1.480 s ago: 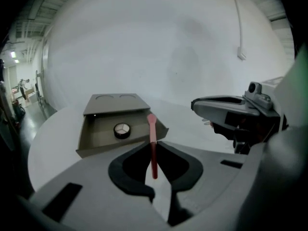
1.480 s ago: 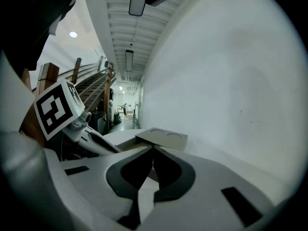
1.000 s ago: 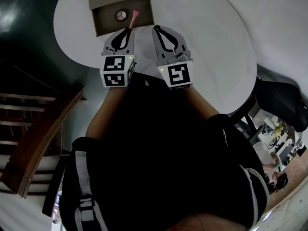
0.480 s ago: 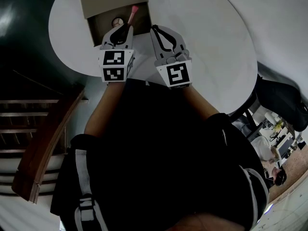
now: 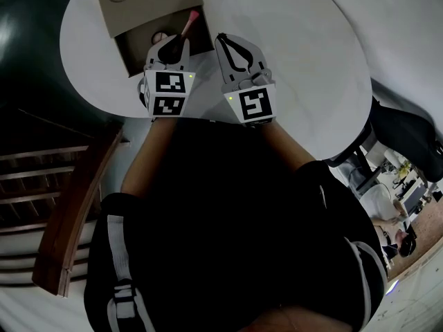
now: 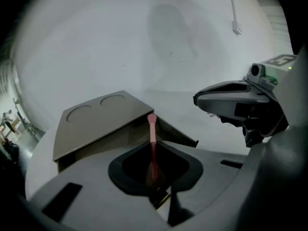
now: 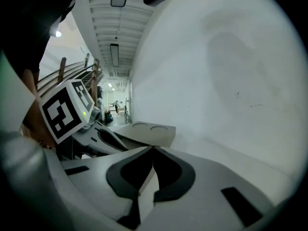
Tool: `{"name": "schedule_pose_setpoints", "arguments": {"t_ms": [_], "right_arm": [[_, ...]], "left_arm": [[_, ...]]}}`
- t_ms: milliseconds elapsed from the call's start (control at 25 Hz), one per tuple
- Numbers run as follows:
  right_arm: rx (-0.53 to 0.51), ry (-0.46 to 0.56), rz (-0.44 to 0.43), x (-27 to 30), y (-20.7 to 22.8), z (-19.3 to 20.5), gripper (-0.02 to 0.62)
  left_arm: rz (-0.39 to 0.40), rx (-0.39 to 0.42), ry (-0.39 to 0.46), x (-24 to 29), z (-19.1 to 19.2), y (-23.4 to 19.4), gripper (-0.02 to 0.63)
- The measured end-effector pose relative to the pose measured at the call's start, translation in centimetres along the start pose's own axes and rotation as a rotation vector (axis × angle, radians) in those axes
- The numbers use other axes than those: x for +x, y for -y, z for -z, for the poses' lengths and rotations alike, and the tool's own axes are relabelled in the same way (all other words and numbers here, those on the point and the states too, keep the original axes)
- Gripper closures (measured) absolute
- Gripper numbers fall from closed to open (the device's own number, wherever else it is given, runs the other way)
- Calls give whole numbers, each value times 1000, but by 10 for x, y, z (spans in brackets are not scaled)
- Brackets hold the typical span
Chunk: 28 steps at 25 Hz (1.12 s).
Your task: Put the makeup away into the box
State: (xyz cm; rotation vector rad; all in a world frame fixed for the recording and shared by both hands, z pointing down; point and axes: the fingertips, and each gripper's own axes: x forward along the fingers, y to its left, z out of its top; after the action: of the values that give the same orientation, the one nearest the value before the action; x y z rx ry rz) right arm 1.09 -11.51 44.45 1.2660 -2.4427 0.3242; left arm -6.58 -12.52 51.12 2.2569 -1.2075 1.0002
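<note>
Jaws: left gripper (image 5: 176, 43) pinches the pink applicator stick (image 5: 189, 23) low on its shaft, tip pointing away, at the open box (image 5: 138, 5) on the worktop's (image 5: 297, 61) far left. Right gripper (image 5: 223, 41) is pressed together, empty, just beside. Stick looks light, thin, probably bendy: hold mid-shaft, gently. Left pitches steeply down, right shallower.

You're in what looks like an open office or lab building, not a home. Your round white table (image 5: 304, 61) stands beside a wooden staircase (image 5: 69, 206) over a dark floor (image 5: 28, 61), and what look like desks and chairs (image 5: 401, 192) crowd the right edge of the head view. In the right gripper view a long white corridor (image 7: 115, 105) runs off under a ribbed ceiling with 2 strip lights (image 7: 114, 54).
</note>
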Motion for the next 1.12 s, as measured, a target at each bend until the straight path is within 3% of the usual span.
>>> {"name": "schedule_pose_setpoints", "arguments": {"t_ms": [360, 560, 800, 920, 1120], "right_arm": [[4, -2, -2, 1, -2, 0, 572], [-7, 7, -4, -2, -5, -2, 572], [-22, 58, -13, -9, -12, -15, 572], [-13, 49, -3, -19, -14, -16, 572], [-40, 148, 14, -38, -19, -50, 572]], "left_arm": [[-6, -16, -45, 4, 1, -1, 555], [41, -49, -46, 3, 3, 6, 465], [35, -76, 65, -12, -9, 0, 457], [8, -80, 146, -30, -20, -3, 506], [-60, -85, 291, -74, -40, -3, 580]]}}
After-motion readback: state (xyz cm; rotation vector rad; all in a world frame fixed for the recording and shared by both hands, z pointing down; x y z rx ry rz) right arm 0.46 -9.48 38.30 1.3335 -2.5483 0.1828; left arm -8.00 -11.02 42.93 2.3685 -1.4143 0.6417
